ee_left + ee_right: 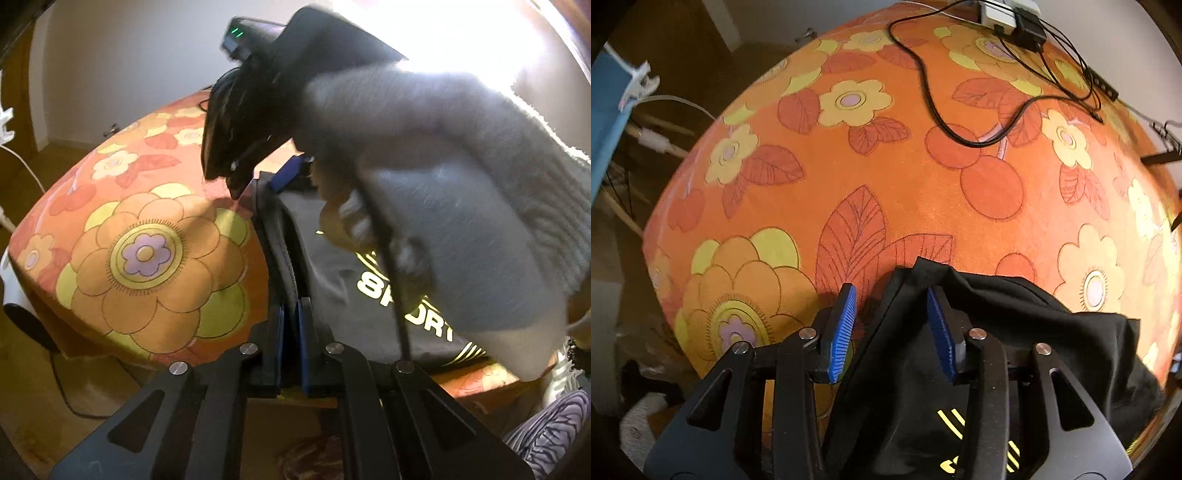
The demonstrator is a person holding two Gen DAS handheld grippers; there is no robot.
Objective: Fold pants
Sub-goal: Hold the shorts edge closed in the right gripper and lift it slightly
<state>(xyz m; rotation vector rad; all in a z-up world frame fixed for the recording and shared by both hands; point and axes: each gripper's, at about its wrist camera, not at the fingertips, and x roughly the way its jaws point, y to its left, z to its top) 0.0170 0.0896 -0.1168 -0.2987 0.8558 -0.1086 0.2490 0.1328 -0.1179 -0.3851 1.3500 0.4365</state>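
Black pants with yellow lettering are seen lying on a table covered by an orange flowered cloth, close to the table's near edge and toward its near left corner. The garment looks partly folded, with layers stacked along its left side.

In the left wrist view, the left gripper is seen at the near edge, its blue pads pressed together on the layered edge of the pants; the hold is judged to pin that end in place so the fabric does not slide.

The right gripper is pointed down at the far end of the garment. Its blue pads are spread, and a raised ridge of black fabric stands between them without being squeezed. The fabric appears to have been let go there, so that the fold is laid flat on the cloth.

A gloved hand is seen gripping the right tool's handle.

A black cable and a small white box lie at the far edge of the table, well apart from the pants.
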